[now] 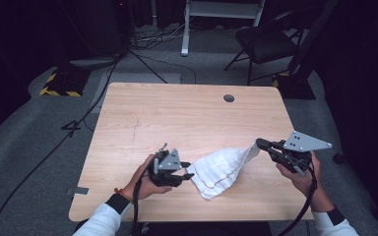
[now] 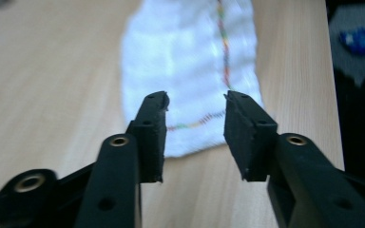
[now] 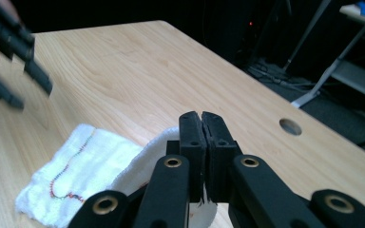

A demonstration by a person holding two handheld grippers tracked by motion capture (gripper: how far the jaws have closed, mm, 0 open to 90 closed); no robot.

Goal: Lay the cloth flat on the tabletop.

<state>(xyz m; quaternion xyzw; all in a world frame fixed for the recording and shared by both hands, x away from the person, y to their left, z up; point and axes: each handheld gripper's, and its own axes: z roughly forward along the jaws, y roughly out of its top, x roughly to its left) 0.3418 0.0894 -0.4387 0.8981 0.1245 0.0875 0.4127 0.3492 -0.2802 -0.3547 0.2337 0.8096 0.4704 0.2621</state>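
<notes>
Cloth: white towel point(image 1: 221, 169) with a thin multicoloured stitched line near its edge, lying on the near half of the worktop point(image 1: 177, 118), between the two hands.

Left hand point(image 1: 150, 179): comes in from the bottom edge in a white sleeve and grips its tool low over the wood, just beside the towel's left end.

Left tongs point(image 1: 188, 169): jaws spread wide with nothing between them. In the left gripper view the towel point(image 2: 190, 71) lies flat just ahead of the gap and the stitched border runs across it, so they look lined up to close on that near edge.

Towel's shape: left part flat on the wood, bunched toward the front; right corner drawn up off the surface toward the other tool, likely so the fabric can be pulled taut or folded over.

Right tongs point(image 1: 260, 143): jaws pressed together on the towel's raised corner. In the right gripper view white fabric point(image 3: 95, 164) rises to the jaws, which show no gap.

Right hand point(image 1: 300, 174): held off the worktop, probably so the pinched corner stays clear of it.

Grommet hole point(image 1: 229, 98): far side of the worktop, well apart from the work.

Judgement: one corner is secured and the opposite edge awaits a grip.
</notes>
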